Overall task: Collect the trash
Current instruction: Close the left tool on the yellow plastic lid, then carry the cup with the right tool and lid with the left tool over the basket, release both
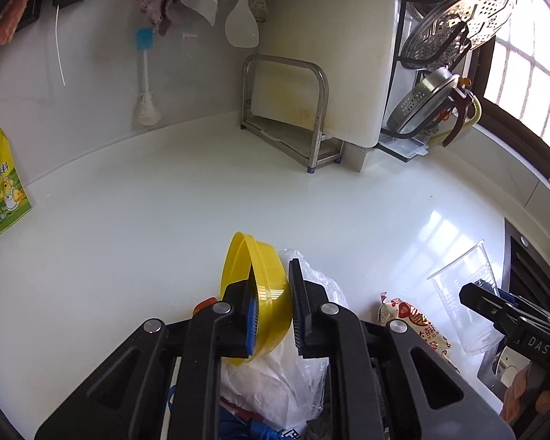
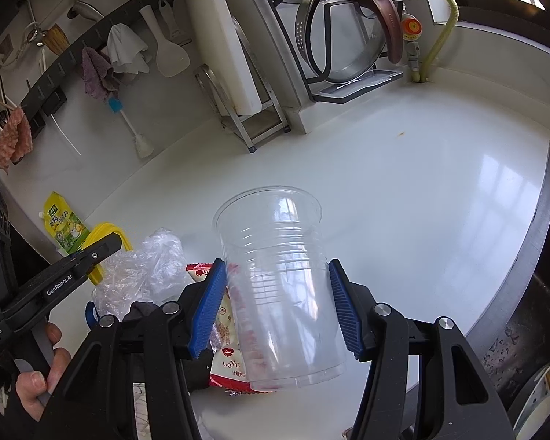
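Note:
A yellow plastic bowl (image 1: 264, 275) is tipped on its side, its wall pinched between the pads of my left gripper (image 1: 274, 266), one finger inside and one outside. Behind and below it lies a crumpled clear plastic bag (image 1: 311, 282). A clear plastic cup (image 2: 278, 242) is clamped between the blue pads of my right gripper (image 2: 278, 267), tilted over a red-and-white snack wrapper (image 2: 227, 352). The right wrist view also shows the left gripper (image 2: 102, 249) at the left with the bowl (image 2: 108, 229) and the bag (image 2: 146, 267). The cup (image 1: 462, 293) and wrapper (image 1: 410, 315) appear at the right of the left wrist view.
A green-yellow seasoning pouch (image 1: 3, 187) leans on the back wall at the left. A metal rack with a cutting board (image 1: 286, 110) and a pot-lid rack (image 2: 348, 36) stand at the back. A steel sink edge (image 2: 531, 275) borders the white counter (image 1: 146, 201). A hand (image 2: 36, 377) holds the left gripper.

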Demonstrator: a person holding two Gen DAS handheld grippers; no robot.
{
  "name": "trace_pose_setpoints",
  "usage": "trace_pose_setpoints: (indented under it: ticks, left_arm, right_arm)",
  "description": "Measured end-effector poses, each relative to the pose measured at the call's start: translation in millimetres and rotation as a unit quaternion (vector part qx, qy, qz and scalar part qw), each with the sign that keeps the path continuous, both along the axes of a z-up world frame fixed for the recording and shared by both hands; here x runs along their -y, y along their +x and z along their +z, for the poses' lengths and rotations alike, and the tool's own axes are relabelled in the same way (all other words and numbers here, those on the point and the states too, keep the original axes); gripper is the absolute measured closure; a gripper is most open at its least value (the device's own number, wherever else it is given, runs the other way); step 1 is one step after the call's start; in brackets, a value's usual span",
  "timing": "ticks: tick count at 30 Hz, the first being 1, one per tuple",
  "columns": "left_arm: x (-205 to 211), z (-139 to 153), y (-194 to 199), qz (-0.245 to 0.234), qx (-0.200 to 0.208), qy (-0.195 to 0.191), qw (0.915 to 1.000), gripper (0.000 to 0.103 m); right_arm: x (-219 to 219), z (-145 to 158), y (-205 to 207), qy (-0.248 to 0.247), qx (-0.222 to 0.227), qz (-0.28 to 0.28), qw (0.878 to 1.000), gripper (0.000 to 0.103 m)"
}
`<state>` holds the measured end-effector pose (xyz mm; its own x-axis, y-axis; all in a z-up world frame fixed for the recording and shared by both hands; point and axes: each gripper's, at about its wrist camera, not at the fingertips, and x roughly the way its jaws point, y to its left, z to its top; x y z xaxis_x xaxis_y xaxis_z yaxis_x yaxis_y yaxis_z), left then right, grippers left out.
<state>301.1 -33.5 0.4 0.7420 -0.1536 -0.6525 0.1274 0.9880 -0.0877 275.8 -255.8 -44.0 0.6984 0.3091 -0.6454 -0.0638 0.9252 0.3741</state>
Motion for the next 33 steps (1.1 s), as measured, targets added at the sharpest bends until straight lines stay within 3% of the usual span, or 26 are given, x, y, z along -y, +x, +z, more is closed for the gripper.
trace_pose_setpoints:
  ticks: [8,13,18,26,33]
  left_arm:
    - [-21.1,24.1,-15.1,0.011,0.021,-0.019,0.9995,0.088]
    - [-34.9,34.4,-48.1,0.013,0.032,-0.015,0.9993,0.088]
    - [-36.2,38.8,-100.9,-0.001,0.042,-0.002,0.9991,0.088]
    - [-22.2,28.0,-202.0,-0.049,0.036,0.004,0.9981,0.088]
    - [-3.2,-9.2,-274.1,-0.082,0.007,0.01,0.9965,0.088]
  right_arm:
    - [0.9,5.4,-11.1,-0.004,0.015,-0.004,1.0,0.048]
    - [3.8,14.1,-37.7,-0.009,0.035,-0.015,0.999,0.048]
    - [7.1,24.0,-94.7,-0.01,0.05,-0.028,0.998,0.048]
    - [0.2,39.7,-227.6,-0.013,0.069,-0.044,0.997,0.048]
    - [-33.8,6.7,-311.4,-0.044,0.028,-0.034,0.998,0.048]
